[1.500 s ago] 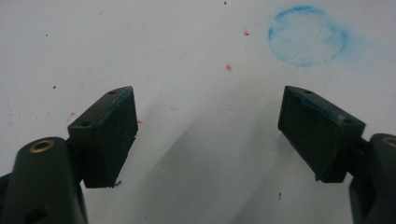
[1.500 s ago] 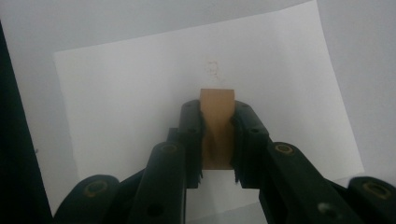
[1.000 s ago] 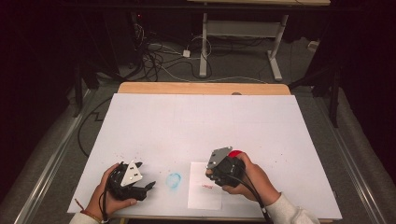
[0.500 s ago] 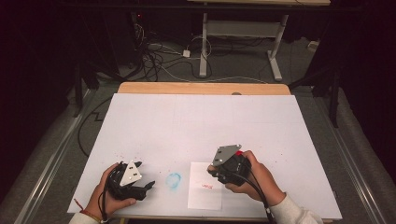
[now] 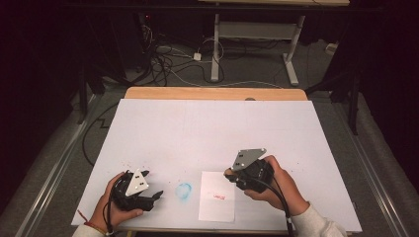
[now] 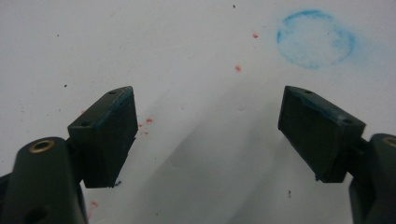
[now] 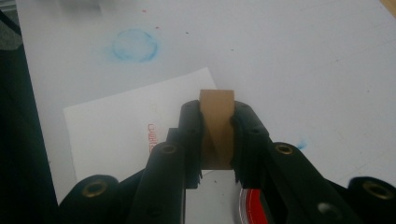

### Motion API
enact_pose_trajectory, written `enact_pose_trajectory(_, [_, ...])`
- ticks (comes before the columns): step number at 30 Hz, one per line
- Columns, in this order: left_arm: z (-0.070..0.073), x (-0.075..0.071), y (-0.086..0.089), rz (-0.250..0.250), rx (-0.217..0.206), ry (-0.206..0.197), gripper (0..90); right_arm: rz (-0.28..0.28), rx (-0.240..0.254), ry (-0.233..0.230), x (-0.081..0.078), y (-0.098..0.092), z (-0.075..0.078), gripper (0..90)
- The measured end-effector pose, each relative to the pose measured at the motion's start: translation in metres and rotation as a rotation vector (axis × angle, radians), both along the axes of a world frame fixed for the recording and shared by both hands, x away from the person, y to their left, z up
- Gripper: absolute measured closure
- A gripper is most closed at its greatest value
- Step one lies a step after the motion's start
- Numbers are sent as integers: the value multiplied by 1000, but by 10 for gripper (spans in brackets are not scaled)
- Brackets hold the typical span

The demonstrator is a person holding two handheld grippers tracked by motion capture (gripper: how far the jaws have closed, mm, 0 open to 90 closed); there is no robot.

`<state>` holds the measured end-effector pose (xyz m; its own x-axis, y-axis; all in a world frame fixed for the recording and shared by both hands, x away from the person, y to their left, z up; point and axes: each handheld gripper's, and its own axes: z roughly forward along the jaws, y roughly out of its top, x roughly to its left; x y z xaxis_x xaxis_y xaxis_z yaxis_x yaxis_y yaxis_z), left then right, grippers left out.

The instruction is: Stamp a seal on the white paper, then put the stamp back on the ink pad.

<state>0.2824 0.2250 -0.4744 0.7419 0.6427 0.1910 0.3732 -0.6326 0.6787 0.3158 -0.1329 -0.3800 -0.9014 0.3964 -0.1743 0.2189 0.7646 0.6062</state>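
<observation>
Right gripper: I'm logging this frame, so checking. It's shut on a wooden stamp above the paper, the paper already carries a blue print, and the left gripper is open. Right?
One error: the print on the paper is red, as the right gripper view shows. The blue ring is on the table, beside the paper. The rest holds: right gripper shut on the stamp, left gripper open.

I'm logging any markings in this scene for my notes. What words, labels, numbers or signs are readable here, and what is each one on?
Red stamped mark on the white paper sheet: a short line of characters, too blurred and small to read in either the high view or the right gripper view.
Blue ring on the table cover: a smudged circle, no lettering.
Wooden block in the right tongs: no visible text.
</observation>
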Motion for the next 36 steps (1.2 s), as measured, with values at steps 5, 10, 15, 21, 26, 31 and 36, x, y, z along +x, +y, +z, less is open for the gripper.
enact_pose_trajectory(5, [0, 0, 1, 0, -3, 0, 191, -17, -15, -4, 1, -4, 0, 764])
enact_pose_trajectory(10, [1, 0, 1, 3, -3, -1, 191, -23, -18, 0, 2, -9, 1, 764])
enact_pose_trajectory(15, [1, -1, 1, 2, 1, 1, 191, -35, -13, -8, 3, -14, 2, 764])
enact_pose_trajectory(21, [2, -2, 1, 4, -1, -5, 191, -46, -10, -10, 3, -19, 4, 764])
enact_pose_trajectory(26, [1, -1, 1, 5, 4, 1, 191, -56, -17, -9, 4, -21, 5, 764])
enact_pose_trajectory(31, [1, -3, 1, 7, 6, -1, 191, -82, -22, -16, 7, -25, 5, 764])
enact_pose_trajectory(36, [0, -2, -2, -5, 23, -1, 191, -117, -58, 2, 16, -30, -3, 763])
